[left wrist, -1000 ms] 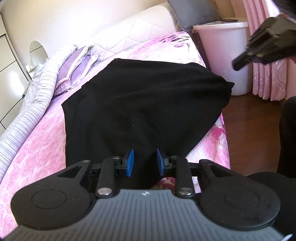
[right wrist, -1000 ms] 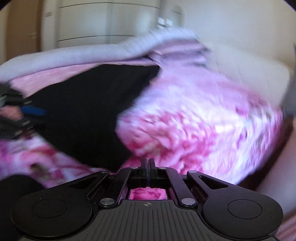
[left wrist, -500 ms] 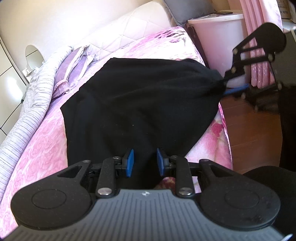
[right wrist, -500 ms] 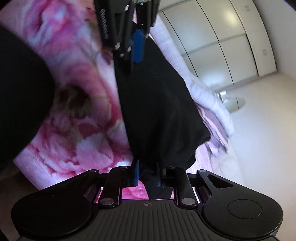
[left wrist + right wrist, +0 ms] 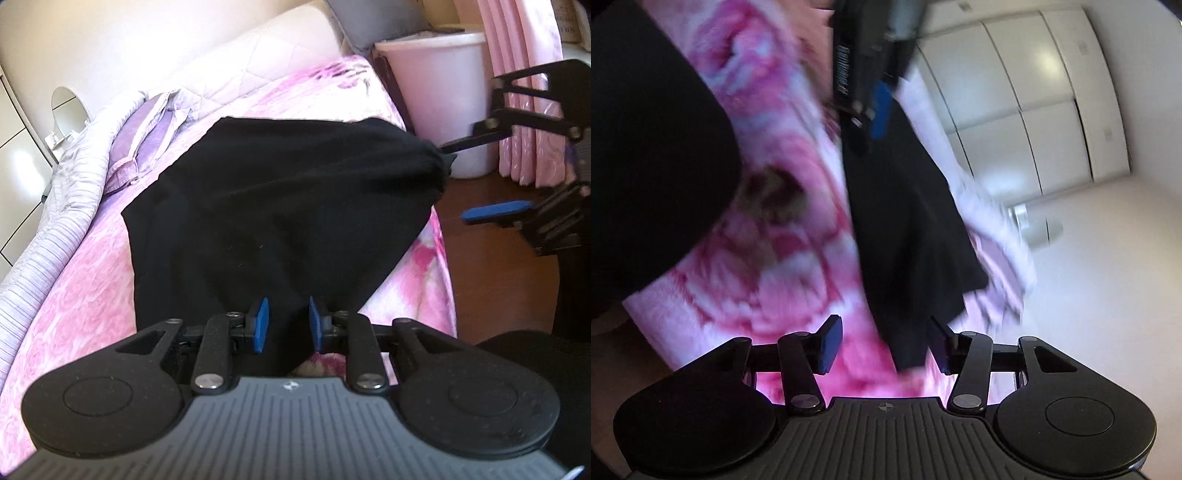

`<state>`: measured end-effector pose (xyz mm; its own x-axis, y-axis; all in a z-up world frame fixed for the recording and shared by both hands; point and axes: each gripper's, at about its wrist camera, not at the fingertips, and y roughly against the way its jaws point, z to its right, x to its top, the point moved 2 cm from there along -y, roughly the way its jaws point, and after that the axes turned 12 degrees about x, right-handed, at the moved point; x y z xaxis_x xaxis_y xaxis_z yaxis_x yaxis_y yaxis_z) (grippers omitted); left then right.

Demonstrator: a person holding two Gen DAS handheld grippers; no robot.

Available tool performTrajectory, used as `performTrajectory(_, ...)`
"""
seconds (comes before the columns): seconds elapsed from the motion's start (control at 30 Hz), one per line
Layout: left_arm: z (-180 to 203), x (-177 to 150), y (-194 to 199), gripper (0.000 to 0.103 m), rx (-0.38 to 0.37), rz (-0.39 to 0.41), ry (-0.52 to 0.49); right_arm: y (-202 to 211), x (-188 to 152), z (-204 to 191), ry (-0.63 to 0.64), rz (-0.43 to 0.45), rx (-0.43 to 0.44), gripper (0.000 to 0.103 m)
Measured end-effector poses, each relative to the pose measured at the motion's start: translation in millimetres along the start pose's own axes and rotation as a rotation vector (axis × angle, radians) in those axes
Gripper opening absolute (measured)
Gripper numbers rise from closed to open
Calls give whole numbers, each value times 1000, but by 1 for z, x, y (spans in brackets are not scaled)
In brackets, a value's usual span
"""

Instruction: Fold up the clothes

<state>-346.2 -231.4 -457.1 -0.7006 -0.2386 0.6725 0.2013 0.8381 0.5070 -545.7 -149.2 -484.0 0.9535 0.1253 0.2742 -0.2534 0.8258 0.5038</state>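
Note:
A black garment (image 5: pixel 295 203) lies spread on the pink floral bedspread (image 5: pixel 74 277). My left gripper (image 5: pixel 284 325) holds its near edge, and the jaws are closing on the bunched cloth between the blue pads. My right gripper (image 5: pixel 454 181) sits turned on its side at the garment's right corner, over the bed's edge. Its jaws are opening. In the blurred right wrist view the garment (image 5: pixel 908 229) has a corner hanging between the spread pads of the right gripper (image 5: pixel 886 345), close to the right pad, and neither pad presses on it. The left gripper (image 5: pixel 871 122) shows at the top.
A striped quilt (image 5: pixel 55 206) and purple pillow (image 5: pixel 147 140) lie along the bed's left. A white bin (image 5: pixel 439 92) and pink curtain (image 5: pixel 524 74) stand beyond the right edge, over wooden floor (image 5: pixel 491 280). White wardrobe doors (image 5: pixel 1052 92) stand behind. A person's dark-clad leg (image 5: pixel 646 147) is close by.
The right gripper came down to the garment's right corner, rolling onto its side. Its jaws went from shut to spread apart around the corner. The left gripper stayed put.

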Motion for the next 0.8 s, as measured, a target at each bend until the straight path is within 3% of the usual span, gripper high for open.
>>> performTrajectory(0.03,-1,0,-2,20,-2,-4,-2,-11,2,1,16,-26,0,46)
performTrajectory(0.1,-2,-1,-5,20,-1,-4,-16,-31,5,4,57,-78,2,25)
performTrajectory(0.17,-1,-3,-6,20,2,-2,-22,-36,2,13,29,-53,45,13)
performTrajectory(0.33,-4,-5,-7,20,15,-4,-3,-36,-32,42,-91,-88,68,0)
performTrajectory(0.47,-6,-5,-6,20,21,-11,32,-3,-27,61,-324,-6,97,1)
performTrajectory(0.57,-4,1,0,19,23,-18,33,19,-41,89,-732,72,189,12)
performTrajectory(0.67,6,9,6,19,-11,9,16,37,-57,103,-1047,196,272,19)
performTrajectory(0.8,12,13,-5,19,-7,0,4,36,-60,112,-1192,278,329,19)
